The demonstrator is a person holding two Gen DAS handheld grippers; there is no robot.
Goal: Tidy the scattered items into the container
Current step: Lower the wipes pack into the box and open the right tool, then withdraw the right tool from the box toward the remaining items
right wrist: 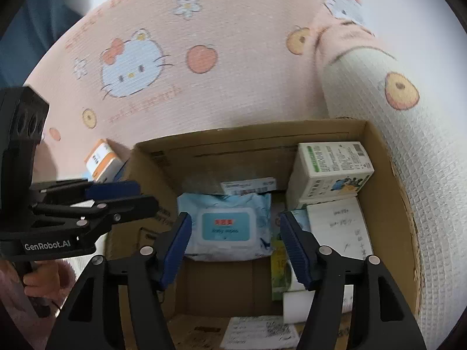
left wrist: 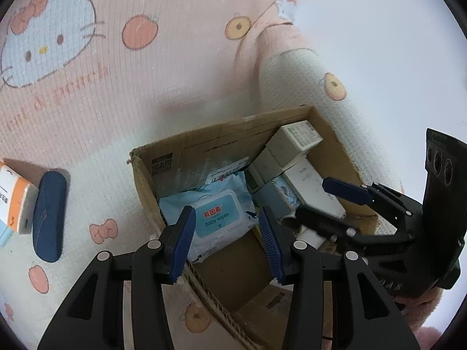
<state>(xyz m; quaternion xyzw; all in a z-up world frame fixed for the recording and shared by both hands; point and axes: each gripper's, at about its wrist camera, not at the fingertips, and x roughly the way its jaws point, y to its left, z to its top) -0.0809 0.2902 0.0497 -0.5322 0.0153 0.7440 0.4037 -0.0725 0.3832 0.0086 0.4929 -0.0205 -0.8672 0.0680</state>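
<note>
An open cardboard box stands on a pink cartoon mat. A blue baby wipes pack lies flat on its floor. A green-and-white carton and a white box are stacked at its right side. My left gripper hovers open over the wipes pack, touching nothing. From the right, my right gripper also hangs open above the pack. Outside the box, to its left, lie a dark blue glasses case and an orange-and-white box.
The mat's rolled-up edge rises close against the box's right wall. A person's hand holds the left gripper's handle. A paper label lies on the box's near flap. Open mat stretches behind and to the left of the box.
</note>
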